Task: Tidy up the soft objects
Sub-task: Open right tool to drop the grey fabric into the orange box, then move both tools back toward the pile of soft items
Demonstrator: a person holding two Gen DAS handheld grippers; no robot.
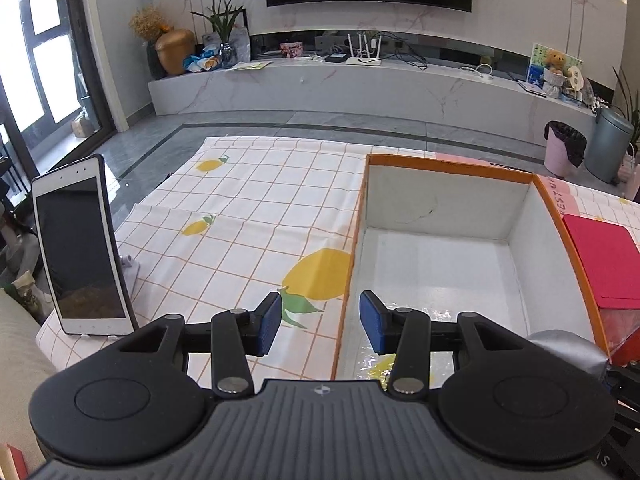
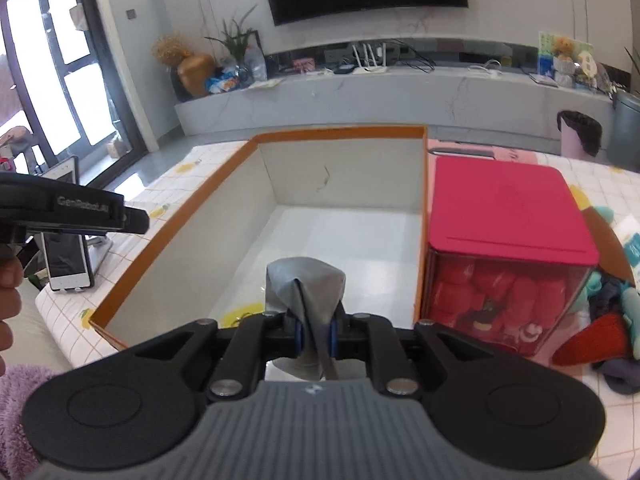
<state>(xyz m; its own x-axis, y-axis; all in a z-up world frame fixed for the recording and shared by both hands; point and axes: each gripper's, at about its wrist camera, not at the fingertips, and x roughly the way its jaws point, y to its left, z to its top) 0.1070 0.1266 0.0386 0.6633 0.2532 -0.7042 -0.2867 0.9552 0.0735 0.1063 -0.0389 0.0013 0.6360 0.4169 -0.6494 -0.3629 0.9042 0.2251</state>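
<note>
The right tongs (image 2: 315,336) pinch a grey cloth (image 2: 306,280) just above the near end of the orange box (image 2: 340,132). The left tongs (image 1: 320,320) hang released, empty, over the box's near left rim. Placing seems underway; next, likely lower and release. More soft items (image 2: 608,320) wait beyond the red bin (image 2: 508,208).

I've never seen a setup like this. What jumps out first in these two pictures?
A big orange-edged box sits open in the middle of the lemon-print tablecloth, nearly bare inside. Over its near end the right gripper pinches a grey cloth. Right of the box, touching it, stands a pink-lidded clear bin stuffed with red soft things.
</note>
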